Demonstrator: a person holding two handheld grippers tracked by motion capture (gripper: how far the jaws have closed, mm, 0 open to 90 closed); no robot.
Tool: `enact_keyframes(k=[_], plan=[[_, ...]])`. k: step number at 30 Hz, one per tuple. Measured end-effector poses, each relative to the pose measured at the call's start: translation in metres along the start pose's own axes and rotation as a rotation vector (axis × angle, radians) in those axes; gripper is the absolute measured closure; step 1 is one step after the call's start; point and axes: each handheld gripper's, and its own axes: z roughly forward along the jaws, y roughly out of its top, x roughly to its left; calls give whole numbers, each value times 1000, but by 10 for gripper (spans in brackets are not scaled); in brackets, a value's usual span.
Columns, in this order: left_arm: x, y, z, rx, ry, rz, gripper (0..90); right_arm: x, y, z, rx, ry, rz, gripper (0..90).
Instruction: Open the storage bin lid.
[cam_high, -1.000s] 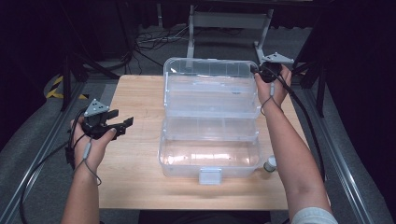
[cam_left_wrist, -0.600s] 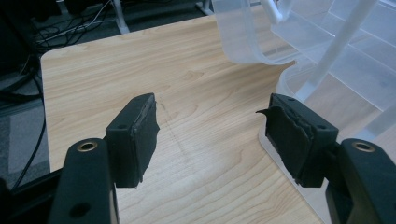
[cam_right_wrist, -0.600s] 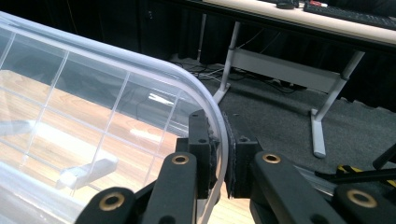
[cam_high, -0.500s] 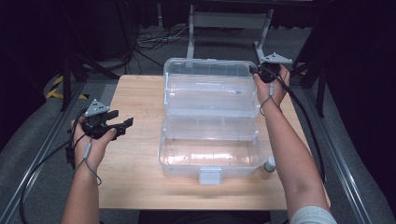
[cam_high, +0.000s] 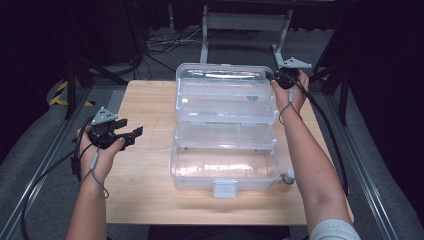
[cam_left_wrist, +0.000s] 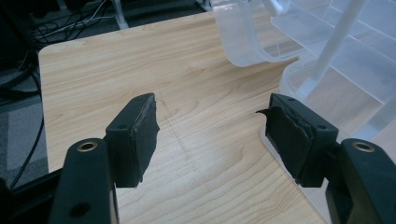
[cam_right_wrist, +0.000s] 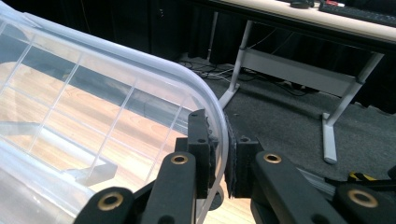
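Observation:
A clear plastic tiered box (cam_high: 225, 165) stands open in the middle of the wooden table (cam_high: 145, 195), its trays stepped back and its lid (cam_high: 220, 75) raised at the far side. My right gripper (cam_high: 274, 77) is at the lid's far right corner. In the right gripper view its pads (cam_right_wrist: 201, 149) pinch the lid's curved rim (cam_right_wrist: 140, 60) from both sides, so my right gripper (cam_right_wrist: 223, 156) is shut on it. My left gripper (cam_high: 134, 135) hovers over bare table left of the box. In the left gripper view my left gripper (cam_left_wrist: 212, 135) stands open and empty, short of the box (cam_left_wrist: 336, 56).
A small white-capped bottle (cam_high: 288, 176) stands on the table against the box's front right corner. The box's latch (cam_high: 225, 188) faces the near edge. Beyond the table are a metal frame leg (cam_right_wrist: 329, 135), cables and dark carpet.

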Motion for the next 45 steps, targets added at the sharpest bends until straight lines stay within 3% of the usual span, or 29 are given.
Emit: enact_keyframes(k=[7, 45], plan=[[2, -1, 0, 4, -1, -7, 349, -6, -6, 8, 3, 38, -2, 822], [13, -9, 7, 26, -1, -34, 348, -19, -27, 36, 35, 131, 46, 809]])
